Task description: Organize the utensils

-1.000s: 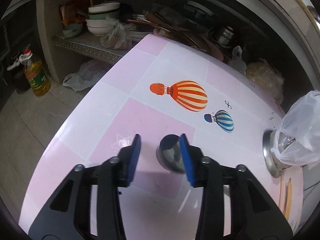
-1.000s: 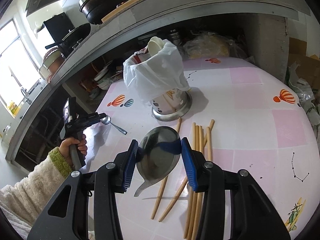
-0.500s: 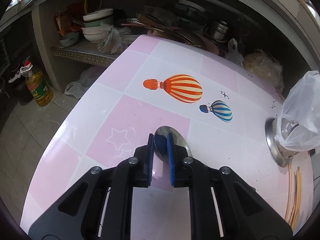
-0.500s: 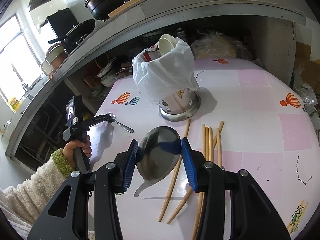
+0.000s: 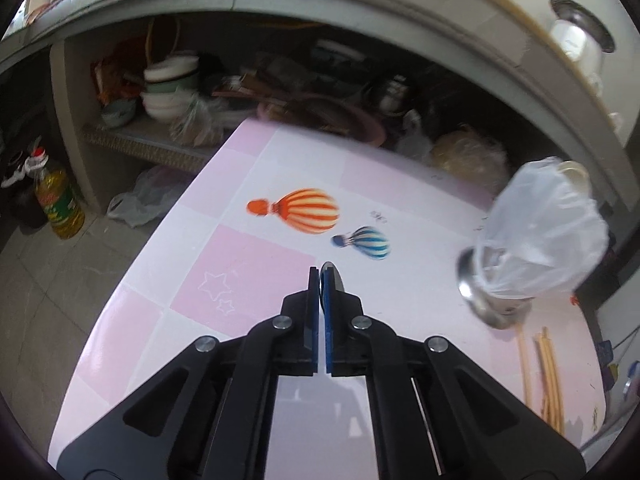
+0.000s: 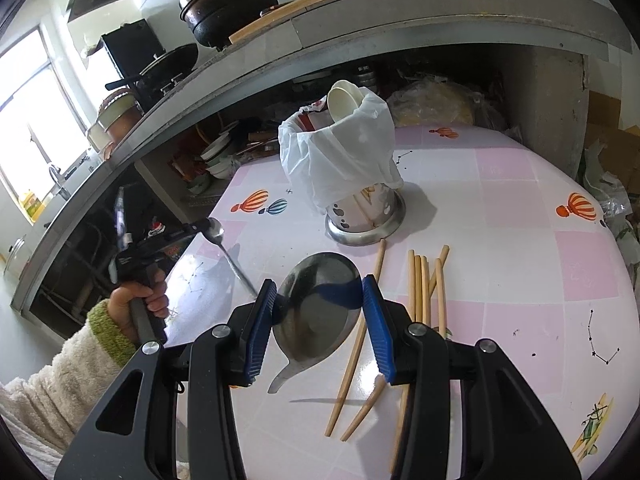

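The left tongs (image 5: 321, 280) are pinching a small spoon (image 6: 218, 234), now lifted off the surface (image 6: 500, 240). The right tongs (image 6: 320, 300) are squeezing a big ladle (image 6: 316, 312), same as before.

- Ladle (image 6: 320, 304): polished metal, mirror-bright, reflecting the blue pads.
- Small spoon (image 6: 218, 234): shiny metal.
- Utensil holder (image 6: 366, 216): glossy steel with a flared base; a thin, crinkled translucent plastic bag (image 6: 340, 160) covers its top.
- Chopsticks (image 6: 420, 284): pale matt sticks, probably wood or bamboo.
- Table (image 6: 500, 240): smooth glossy sheet printed with balloons.
- Sleeve (image 6: 52, 384): fluffy cream fleece with a green knit cuff.
- Gripper pads (image 6: 376, 320): blue, ribbed, rubbery-looking; black matt plastic arms.
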